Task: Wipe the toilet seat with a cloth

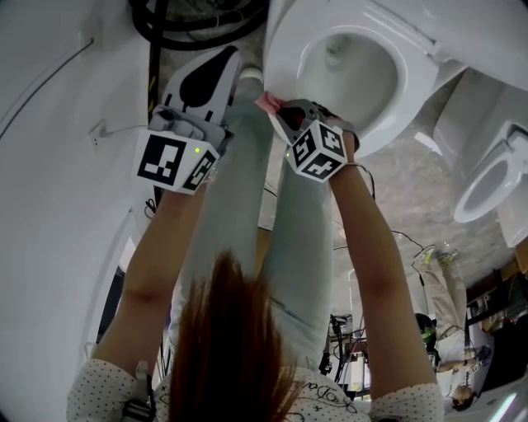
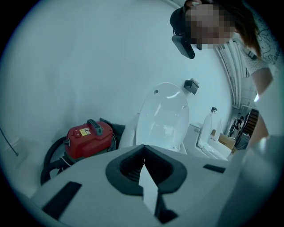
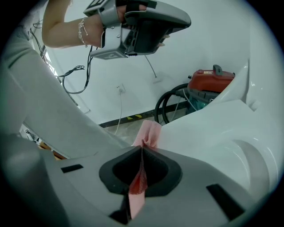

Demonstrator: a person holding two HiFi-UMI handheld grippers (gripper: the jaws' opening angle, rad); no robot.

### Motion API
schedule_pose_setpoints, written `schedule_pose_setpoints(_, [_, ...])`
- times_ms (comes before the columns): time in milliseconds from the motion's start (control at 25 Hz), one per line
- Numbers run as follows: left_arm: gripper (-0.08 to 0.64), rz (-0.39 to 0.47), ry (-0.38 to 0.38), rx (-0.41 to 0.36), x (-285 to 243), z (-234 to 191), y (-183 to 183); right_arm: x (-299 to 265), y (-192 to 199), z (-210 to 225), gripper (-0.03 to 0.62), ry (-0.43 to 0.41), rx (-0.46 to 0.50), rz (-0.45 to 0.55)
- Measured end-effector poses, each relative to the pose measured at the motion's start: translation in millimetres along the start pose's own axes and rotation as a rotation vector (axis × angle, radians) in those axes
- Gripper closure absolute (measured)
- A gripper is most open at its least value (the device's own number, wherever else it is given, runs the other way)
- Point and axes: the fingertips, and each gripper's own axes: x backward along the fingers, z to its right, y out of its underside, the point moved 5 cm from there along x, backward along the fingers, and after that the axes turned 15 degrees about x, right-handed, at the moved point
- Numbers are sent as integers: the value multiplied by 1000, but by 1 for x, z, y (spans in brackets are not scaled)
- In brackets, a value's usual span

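Observation:
The white toilet [image 1: 363, 74] stands at the top of the head view with its lid raised [image 2: 162, 117]. My right gripper [image 1: 277, 112] is shut on a pink cloth [image 1: 267, 102], which presses on the near left edge of the toilet seat [image 1: 285, 49]. In the right gripper view the cloth [image 3: 148, 132] sticks out past the closed jaws of that gripper [image 3: 142, 148] onto the seat [image 3: 213, 128]. My left gripper [image 1: 229, 58] hovers left of the bowl, shut and holding nothing; its closed tips [image 2: 144, 147] point at the lid.
A red vacuum [image 2: 88, 135] with a black hose [image 1: 198, 21] sits against the wall left of the toilet. A second toilet [image 1: 487, 185] stands to the right. The person's legs [image 1: 247, 214] are below the grippers. Cables cross the floor [image 3: 77, 75].

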Motion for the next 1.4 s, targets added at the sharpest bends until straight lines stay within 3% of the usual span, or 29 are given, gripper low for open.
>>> schedule_pose_setpoints(320, [556,10,0,-11,-1,-6,-10,-2,-10,16,571,-36,52,-20])
schedule_pose_setpoints(1400, [557,21,4,-26,-4,-16,-39,4,-27,92,571,11,-38,-38])
